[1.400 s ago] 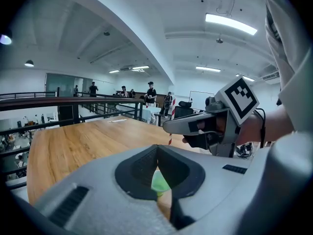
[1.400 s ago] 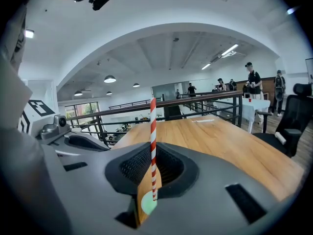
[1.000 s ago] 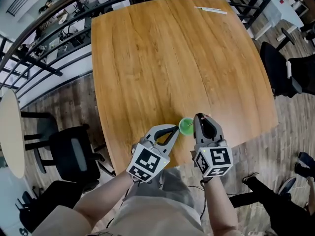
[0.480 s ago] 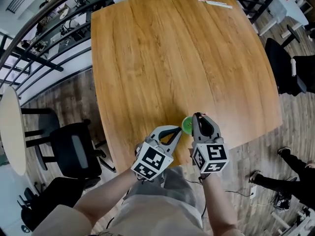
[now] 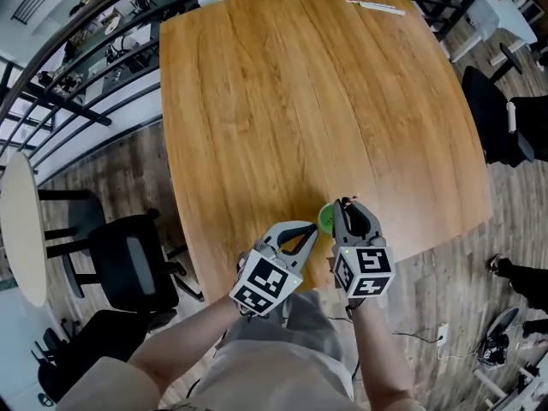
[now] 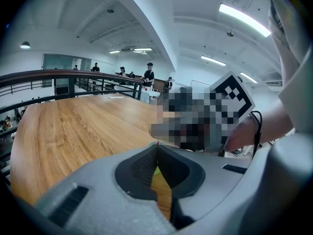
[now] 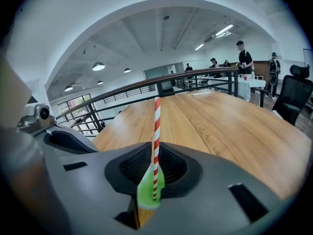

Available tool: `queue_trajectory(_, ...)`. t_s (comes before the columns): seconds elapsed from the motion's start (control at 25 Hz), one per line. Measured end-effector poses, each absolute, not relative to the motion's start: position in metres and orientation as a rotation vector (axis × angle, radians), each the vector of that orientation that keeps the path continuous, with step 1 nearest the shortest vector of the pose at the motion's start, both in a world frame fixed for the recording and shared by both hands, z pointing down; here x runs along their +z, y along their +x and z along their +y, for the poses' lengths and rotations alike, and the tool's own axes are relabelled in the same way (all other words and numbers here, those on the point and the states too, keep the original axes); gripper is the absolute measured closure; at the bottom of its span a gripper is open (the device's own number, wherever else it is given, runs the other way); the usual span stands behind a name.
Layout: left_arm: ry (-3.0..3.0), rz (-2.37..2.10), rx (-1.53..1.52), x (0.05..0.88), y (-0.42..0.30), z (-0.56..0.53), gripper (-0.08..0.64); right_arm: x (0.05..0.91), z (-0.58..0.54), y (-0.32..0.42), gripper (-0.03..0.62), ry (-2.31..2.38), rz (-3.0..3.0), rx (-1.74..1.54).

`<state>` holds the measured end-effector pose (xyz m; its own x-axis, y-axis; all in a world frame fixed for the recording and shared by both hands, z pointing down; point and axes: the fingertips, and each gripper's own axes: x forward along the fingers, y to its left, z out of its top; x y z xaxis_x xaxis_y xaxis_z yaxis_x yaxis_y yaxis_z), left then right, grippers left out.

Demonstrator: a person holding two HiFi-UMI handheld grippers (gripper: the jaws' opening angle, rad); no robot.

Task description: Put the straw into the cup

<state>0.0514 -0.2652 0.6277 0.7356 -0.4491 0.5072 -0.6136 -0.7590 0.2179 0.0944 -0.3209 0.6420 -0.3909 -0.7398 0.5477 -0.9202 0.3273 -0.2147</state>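
One cup (image 5: 326,219): green, rim was pinched in jaws of your left gripper (image 5: 310,229).
Straw (image 7: 156,131): stood clamped in jaws of your right gripper (image 5: 344,204).

Pinching the red-and-white straw (image 7: 157,131) upright in the closed jaws of the right gripper (image 7: 155,156), lower end against the green cup (image 7: 145,193) below, wooden table (image 7: 220,126) beyond, left gripper (image 7: 66,142) at left.

A thin white strip (image 5: 375,7) lies near the wooden table's (image 5: 282,101) far edge, a black chair (image 5: 128,264) alongside
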Motion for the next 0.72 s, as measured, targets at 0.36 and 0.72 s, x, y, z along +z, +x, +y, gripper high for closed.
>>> queue_trajectory(0.36,2.571,-0.836,0.597,0.615,0.046,-0.262,0.546,0.631,-0.312,0.101,0.491,1.510,-2.221,0.716)
queue_trajectory(0.72,2.612,-0.865,0.548,0.578,0.049,-0.259,0.546,0.592,-0.303,0.114,0.477,1.589,-2.251,0.664)
